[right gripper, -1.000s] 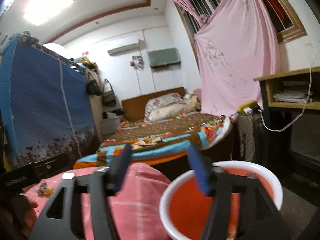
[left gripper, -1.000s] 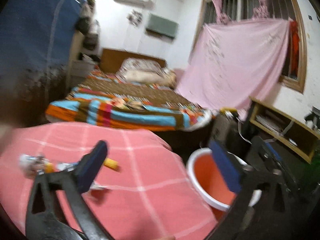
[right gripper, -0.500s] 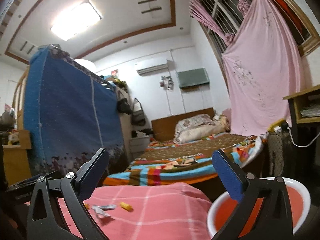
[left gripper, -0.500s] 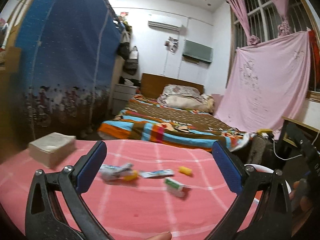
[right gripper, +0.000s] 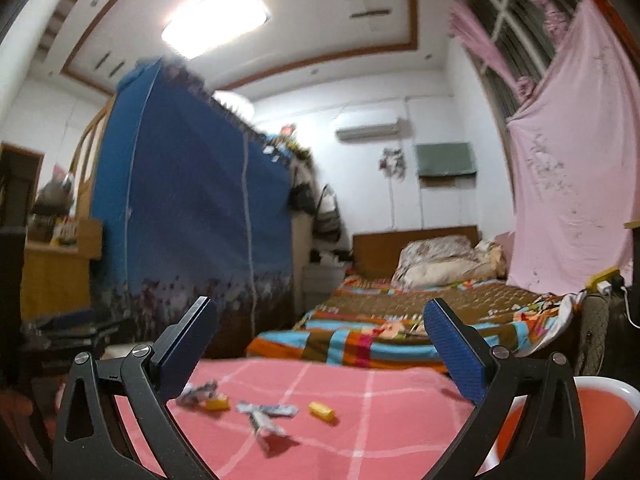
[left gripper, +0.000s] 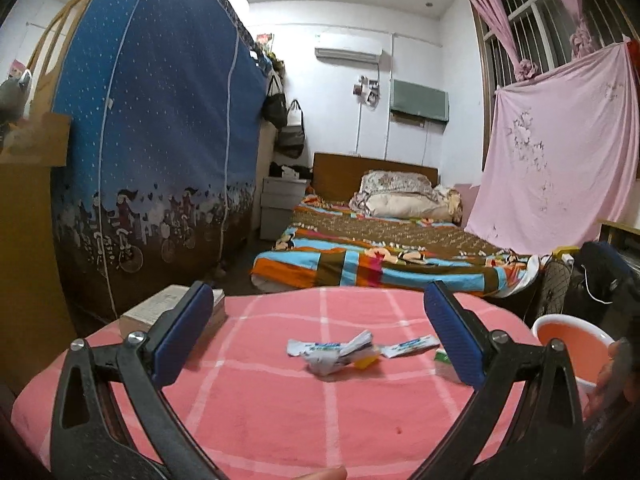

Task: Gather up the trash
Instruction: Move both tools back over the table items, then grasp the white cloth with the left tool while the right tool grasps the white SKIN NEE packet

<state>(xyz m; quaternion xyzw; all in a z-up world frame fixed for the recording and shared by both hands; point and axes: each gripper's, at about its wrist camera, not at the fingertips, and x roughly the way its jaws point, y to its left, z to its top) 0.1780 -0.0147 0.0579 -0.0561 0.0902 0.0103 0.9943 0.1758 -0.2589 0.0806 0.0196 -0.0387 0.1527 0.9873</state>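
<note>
**A:** Where were your two tools at that moment?

**B:** You held your left gripper above the pink checked tablecloth, its blue pads spread wide with nothing between them. Your right gripper was the same: jaws far apart, empty, raised over the near side of the cloth.

**A:** And the trash?

**B:** It lay scattered on the cloth in front of you. From your left camera, a crumpled white wrapper sat near the middle, with a small yellow piece touching its right side. Just beside that lay a flat white-and-blue sachet, and a green-and-white packet was half hidden behind your right-hand finger. From your right camera the pieces were blurred, though you could pick out a yellow block lying apart from the rest.

**A:** Where was the bin?

**B:** The white basin with the orange inside stood off the table's right edge, lower than the cloth. A stack of paper rested at the cloth's far left corner, partly behind your left finger.
</note>
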